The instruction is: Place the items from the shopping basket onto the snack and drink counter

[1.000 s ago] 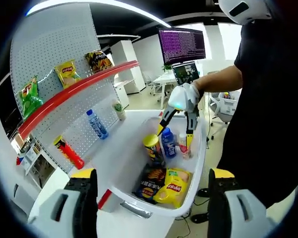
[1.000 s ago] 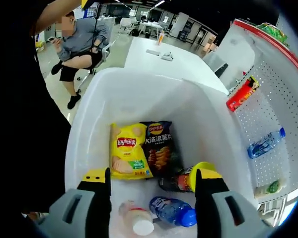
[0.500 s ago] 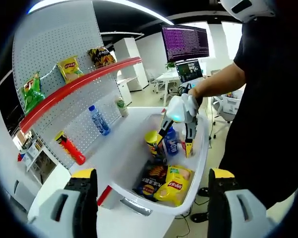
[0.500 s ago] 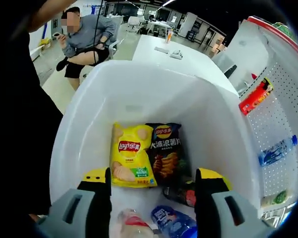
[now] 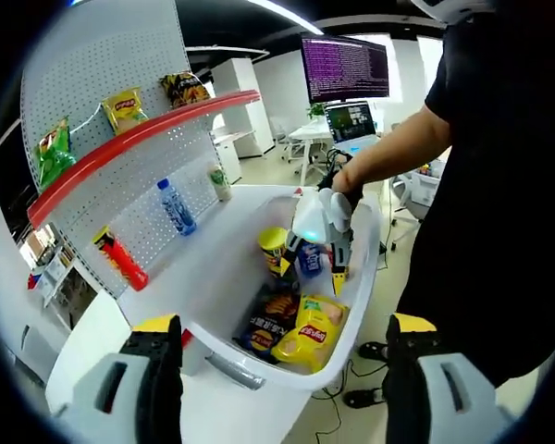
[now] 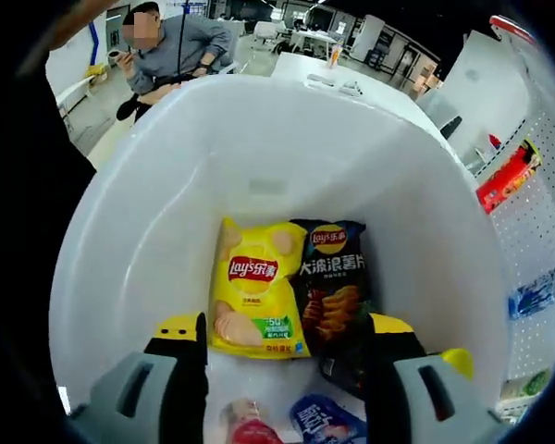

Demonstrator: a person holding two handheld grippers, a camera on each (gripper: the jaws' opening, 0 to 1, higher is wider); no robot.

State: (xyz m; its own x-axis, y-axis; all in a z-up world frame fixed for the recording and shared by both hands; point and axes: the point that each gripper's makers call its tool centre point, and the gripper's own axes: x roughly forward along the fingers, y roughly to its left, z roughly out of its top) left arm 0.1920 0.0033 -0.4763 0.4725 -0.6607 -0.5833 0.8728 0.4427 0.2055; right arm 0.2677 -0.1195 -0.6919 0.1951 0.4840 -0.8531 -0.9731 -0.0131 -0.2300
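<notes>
The white shopping basket (image 5: 224, 363) stands on the counter top. In it lie a yellow Lay's chip bag (image 5: 310, 331), a dark chip bag (image 5: 264, 324), a yellow-lidded can (image 5: 273, 248) and a blue bottle (image 5: 307, 259). My right gripper (image 5: 313, 268) reaches down into the basket, open, its jaws astride the blue bottle. In the right gripper view the open right gripper (image 6: 285, 365) hangs over the yellow bag (image 6: 256, 289) and dark bag (image 6: 333, 296), with the blue bottle (image 6: 319, 424) and a small bottle (image 6: 245, 427) between its jaws. My left gripper (image 5: 282, 375) stays open at the basket's near rim.
A white pegboard shelf with a red edge (image 5: 139, 139) holds chip bags above and a water bottle (image 5: 173, 207), a red tube (image 5: 120, 264) and a small drink below. A person (image 5: 499, 185) stands to the right. Another person (image 6: 166, 51) sits behind the basket.
My right gripper has sunk deeper into the basket, closing on the two chip bags and the bottles. The left gripper's camera has shifted a little; its jaws are unchanged.
</notes>
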